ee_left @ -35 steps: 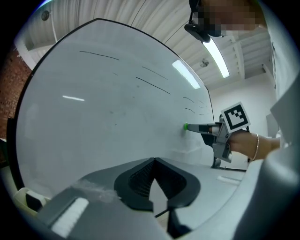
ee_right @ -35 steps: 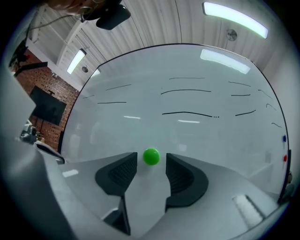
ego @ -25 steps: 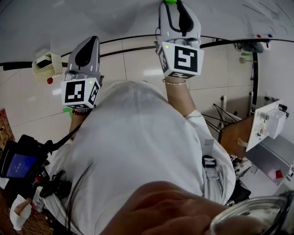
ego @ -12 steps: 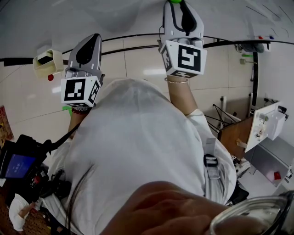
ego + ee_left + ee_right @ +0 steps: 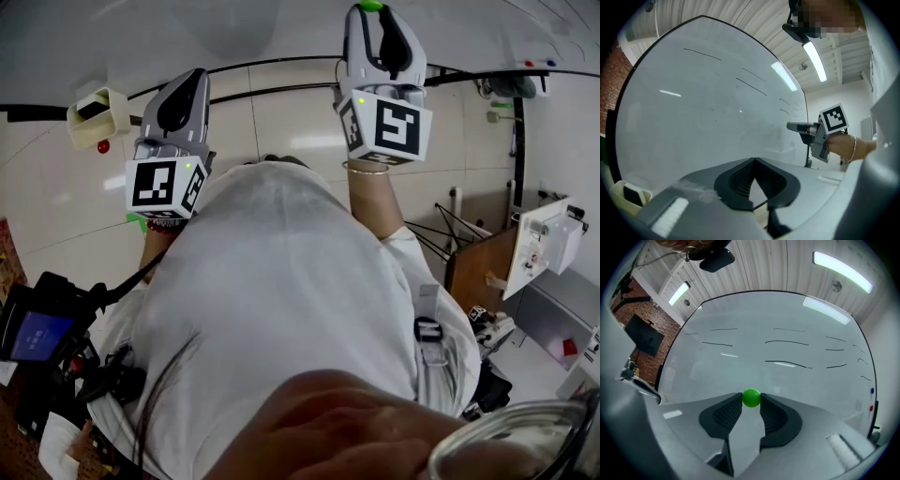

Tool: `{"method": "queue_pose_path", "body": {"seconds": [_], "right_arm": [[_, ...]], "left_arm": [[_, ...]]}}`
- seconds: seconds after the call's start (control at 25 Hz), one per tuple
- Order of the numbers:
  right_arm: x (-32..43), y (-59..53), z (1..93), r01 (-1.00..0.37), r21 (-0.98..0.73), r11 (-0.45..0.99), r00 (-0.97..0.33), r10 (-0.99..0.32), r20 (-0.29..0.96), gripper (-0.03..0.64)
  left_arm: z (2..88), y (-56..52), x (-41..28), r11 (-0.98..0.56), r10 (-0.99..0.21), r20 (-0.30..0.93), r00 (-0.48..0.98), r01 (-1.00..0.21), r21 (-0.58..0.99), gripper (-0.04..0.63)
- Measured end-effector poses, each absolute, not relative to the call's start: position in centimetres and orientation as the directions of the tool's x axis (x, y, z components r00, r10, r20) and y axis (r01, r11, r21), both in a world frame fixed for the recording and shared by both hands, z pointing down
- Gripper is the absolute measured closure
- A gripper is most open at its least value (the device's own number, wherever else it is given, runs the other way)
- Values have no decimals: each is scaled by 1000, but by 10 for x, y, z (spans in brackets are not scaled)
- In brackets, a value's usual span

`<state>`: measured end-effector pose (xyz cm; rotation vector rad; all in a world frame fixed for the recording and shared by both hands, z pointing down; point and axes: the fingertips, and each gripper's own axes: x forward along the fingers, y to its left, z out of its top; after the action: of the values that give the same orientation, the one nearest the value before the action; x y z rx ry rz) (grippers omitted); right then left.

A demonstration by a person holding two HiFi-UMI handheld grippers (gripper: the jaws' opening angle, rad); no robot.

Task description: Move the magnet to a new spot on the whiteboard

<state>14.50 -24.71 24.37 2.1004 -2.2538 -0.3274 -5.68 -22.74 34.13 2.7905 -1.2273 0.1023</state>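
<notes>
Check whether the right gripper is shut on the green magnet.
Shut: the right gripper clamps the green magnet between its jaw tips.

Right tool jaws pinch a green ball magnet at their tips, whiteboard ahead with short black marker lines, small blue dot and red dot near its right edge, brick wall at left.

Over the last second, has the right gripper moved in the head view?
Yes. The right gripper, shut on the green magnet, has shifted rightward, farther from the cream tray.
</notes>
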Motion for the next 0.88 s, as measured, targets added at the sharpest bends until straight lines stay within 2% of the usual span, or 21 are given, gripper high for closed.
{"method": "queue_pose_path", "body": {"seconds": [0.32,0.52,0.88], "right_arm": [[136,-216,251,-991,133,34,-55,-986,-157,497],[131,-204,254,-991,125,41,-63,-982,-177,497],[135,-188,251,-987,142,70,-89,-987,-134,497]], "left_arm": [[344,-220,-49,-731,-676,113,728,-682,22,589],[339,-228,-56,-718,-692,93,716,-696,8,589],[345,-219,-53,-713,-690,117,714,-698,61,589]]}}
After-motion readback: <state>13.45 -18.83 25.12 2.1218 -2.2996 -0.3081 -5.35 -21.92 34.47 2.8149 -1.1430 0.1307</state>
